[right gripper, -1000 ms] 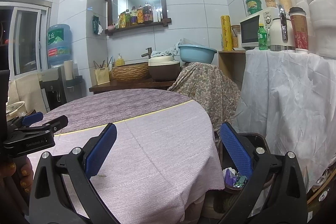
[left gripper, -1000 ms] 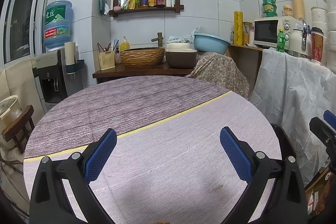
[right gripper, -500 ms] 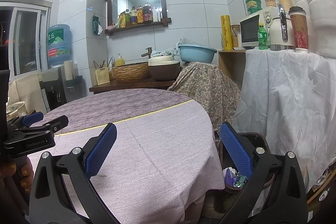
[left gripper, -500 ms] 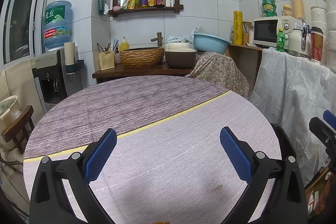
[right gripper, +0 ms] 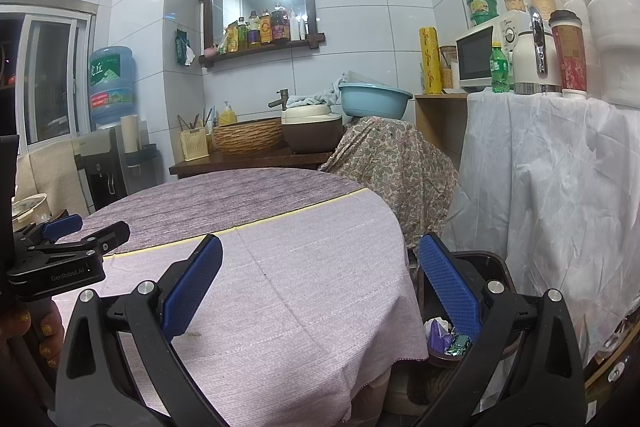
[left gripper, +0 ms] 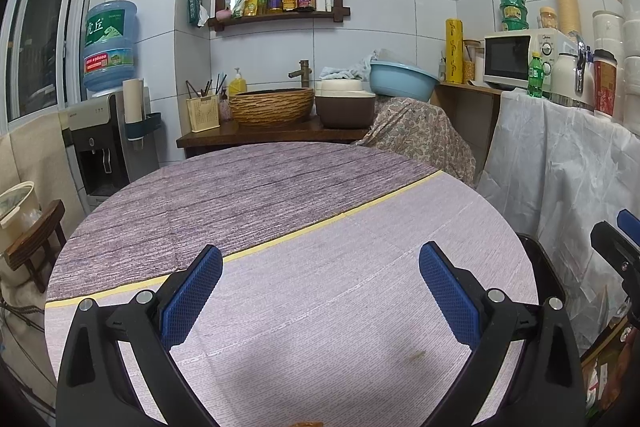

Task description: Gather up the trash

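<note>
My left gripper [left gripper: 320,297] is open and empty above the round table [left gripper: 280,195], which wears a purple and lilac cloth. It also shows at the left of the right wrist view [right gripper: 76,231]. My right gripper [right gripper: 320,285] is open and empty over the table's right edge; part of it shows at the right of the left wrist view [left gripper: 620,247]. A dark trash bin [right gripper: 492,263] stands on the floor beside the table, under the right gripper's right finger. It holds crumpled wrappers [right gripper: 444,337]. A small brown stain [left gripper: 416,355] marks the cloth.
A white-draped counter [right gripper: 552,167] with a microwave [right gripper: 476,57], bottle and cups stands right of the bin. A floral-covered object [right gripper: 396,163] and a wooden sink counter [left gripper: 272,135] lie behind the table. A water dispenser [left gripper: 104,115] and stool [left gripper: 32,239] stand at the left.
</note>
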